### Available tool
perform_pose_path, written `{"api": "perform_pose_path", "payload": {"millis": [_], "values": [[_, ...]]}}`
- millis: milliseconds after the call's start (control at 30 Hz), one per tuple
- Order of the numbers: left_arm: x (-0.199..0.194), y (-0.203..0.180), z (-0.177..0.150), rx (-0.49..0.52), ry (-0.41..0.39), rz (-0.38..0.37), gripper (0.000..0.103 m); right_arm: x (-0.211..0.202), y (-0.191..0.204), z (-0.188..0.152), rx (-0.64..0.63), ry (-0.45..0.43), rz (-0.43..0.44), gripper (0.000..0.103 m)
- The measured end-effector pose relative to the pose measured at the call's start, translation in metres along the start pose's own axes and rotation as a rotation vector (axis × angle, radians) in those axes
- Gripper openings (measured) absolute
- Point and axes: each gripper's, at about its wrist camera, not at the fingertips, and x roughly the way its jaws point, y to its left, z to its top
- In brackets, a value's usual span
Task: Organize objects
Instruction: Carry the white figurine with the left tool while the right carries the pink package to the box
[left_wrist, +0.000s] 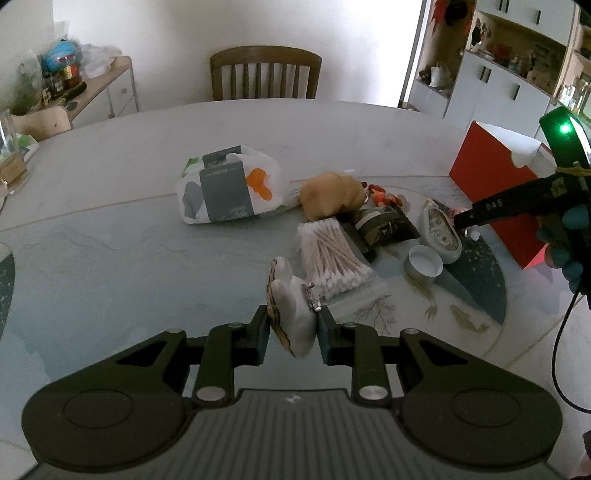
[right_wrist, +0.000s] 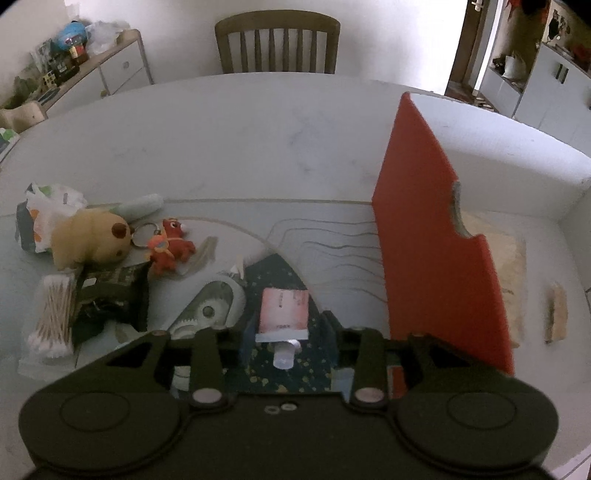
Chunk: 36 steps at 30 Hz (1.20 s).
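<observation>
- Left wrist view: left gripper (left_wrist: 292, 332) is clamped on a white toy (left_wrist: 291, 314), held near the cotton swabs (left_wrist: 332, 258).
- Right gripper (right_wrist: 289, 332) stands slightly apart around a pink tube (right_wrist: 283, 310), left of the red box (right_wrist: 436, 236); whether the pads press it, I cannot tell.

A wooden slat-back chair (left_wrist: 266, 74) stands at the far edge of the pale marble surface (left_wrist: 147, 147), against a plain white wall (left_wrist: 258, 22). A cluttered sideboard (left_wrist: 107, 88) sits left; white cabinets with open shelves (left_wrist: 509, 74) stand right beside a bright doorway (left_wrist: 413, 48)
</observation>
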Motion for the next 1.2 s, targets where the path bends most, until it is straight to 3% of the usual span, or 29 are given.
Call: {"api": "perform_pose_path", "payload": {"millis": [33, 267, 533, 833, 1200], "values": [[0.000, 0.000, 0.000, 0.001, 0.001, 0.000, 0.026, 0.000, 0.001, 0.000, -0.002, 0.000, 0.003, 0.027], [-0.002, -0.007, 0.005, 0.011, -0.001, -0.007, 0.026, -0.010, -0.002, -0.001, -0.001, -0.011, -0.004, 0.027], [-0.011, -0.031, 0.026, 0.047, -0.014, -0.044, 0.026, -0.065, -0.007, -0.001, 0.012, -0.052, 0.055, 0.027], [-0.027, -0.084, 0.062, 0.129, -0.050, -0.130, 0.026, -0.130, -0.021, -0.001, -0.002, -0.110, 0.097, 0.027], [-0.025, -0.170, 0.095, 0.236, -0.076, -0.200, 0.026, -0.165, -0.062, -0.002, -0.009, -0.152, 0.086, 0.027]]}}
